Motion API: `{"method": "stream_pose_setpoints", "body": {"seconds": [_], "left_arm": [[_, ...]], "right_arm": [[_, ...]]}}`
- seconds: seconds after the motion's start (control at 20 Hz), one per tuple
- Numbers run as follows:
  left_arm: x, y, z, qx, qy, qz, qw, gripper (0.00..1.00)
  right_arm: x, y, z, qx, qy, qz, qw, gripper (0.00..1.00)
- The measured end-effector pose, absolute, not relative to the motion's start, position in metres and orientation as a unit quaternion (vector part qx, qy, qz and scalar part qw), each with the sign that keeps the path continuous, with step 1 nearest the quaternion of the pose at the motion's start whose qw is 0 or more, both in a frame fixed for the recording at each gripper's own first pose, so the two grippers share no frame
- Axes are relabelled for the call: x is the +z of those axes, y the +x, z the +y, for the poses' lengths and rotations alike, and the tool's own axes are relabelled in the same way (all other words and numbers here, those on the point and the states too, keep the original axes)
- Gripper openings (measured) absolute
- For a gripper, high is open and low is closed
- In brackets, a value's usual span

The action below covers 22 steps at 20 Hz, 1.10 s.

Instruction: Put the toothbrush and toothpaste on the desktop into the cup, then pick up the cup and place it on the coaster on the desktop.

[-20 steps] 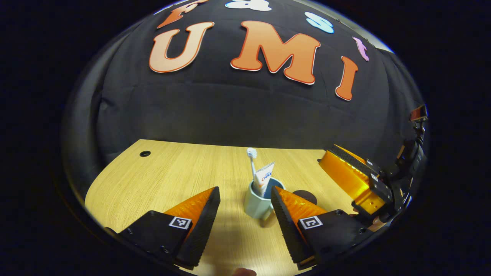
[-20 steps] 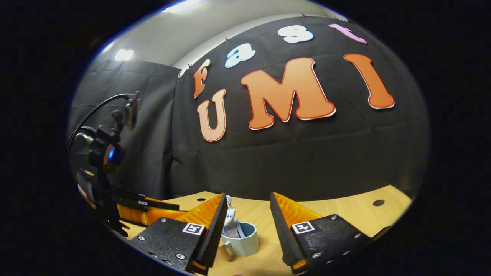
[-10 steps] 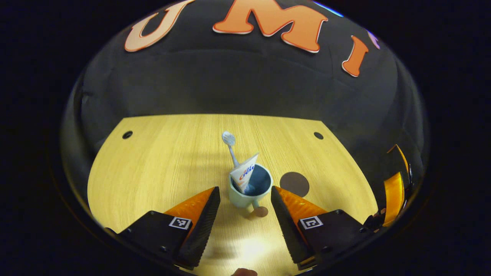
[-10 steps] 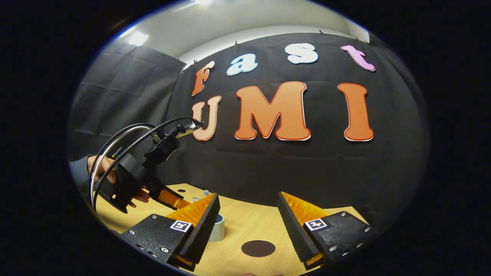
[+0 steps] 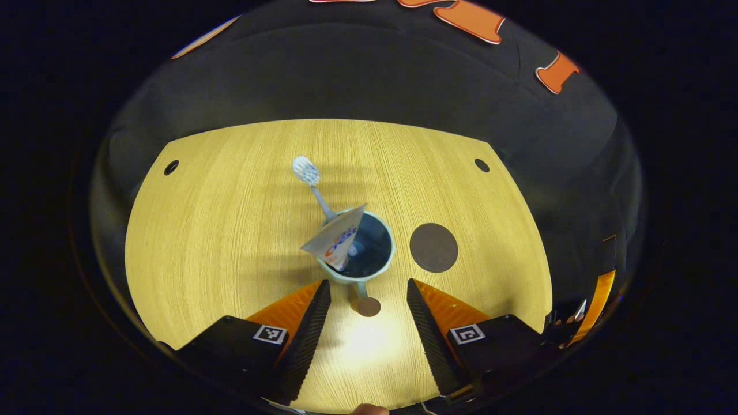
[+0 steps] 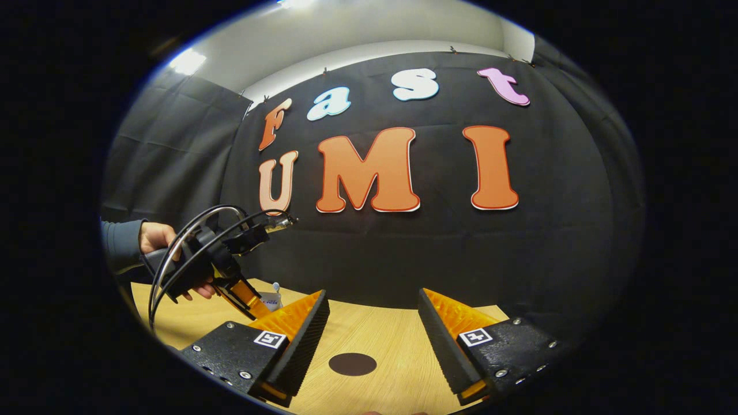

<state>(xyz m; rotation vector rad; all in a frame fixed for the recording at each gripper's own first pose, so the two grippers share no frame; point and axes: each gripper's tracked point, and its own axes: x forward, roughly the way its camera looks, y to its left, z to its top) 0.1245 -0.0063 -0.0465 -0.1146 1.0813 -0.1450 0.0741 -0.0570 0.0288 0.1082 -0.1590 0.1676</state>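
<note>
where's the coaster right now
In the left gripper view the coaster lies flat on the desktop, just right of the cup and apart from it. In the right gripper view it sits between that claw's open fingers.

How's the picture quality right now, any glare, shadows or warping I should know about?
Left gripper view: a bright glare patch on the desktop between the left gripper's fingers, banded shadows behind the cup, and the desk's edges bow from fisheye distortion. Right gripper view: ceiling lights flare at the top, the desk is dimmer, the coaster sharp.
</note>
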Motion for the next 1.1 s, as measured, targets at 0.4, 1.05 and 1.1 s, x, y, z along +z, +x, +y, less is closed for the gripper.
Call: {"method": "stream_pose_setpoints", "body": {"seconds": [0.4,1.05,1.1], "left_arm": [[-0.098,0.134,-0.002,-0.026,-0.059,0.587,0.807,0.89],[-0.134,0.209,0.012,0.004,-0.049,0.592,0.804,0.30],[-0.134,0.221,0.012,0.001,-0.048,0.591,0.806,0.30]], "right_arm": [[0.008,0.064,-0.069,0.077,0.047,-0.057,0.994,0.94],[-0.009,0.052,-0.079,0.067,0.062,-0.028,0.995,0.94],[-0.009,0.050,-0.082,0.064,0.062,-0.028,0.996,0.99]]}}
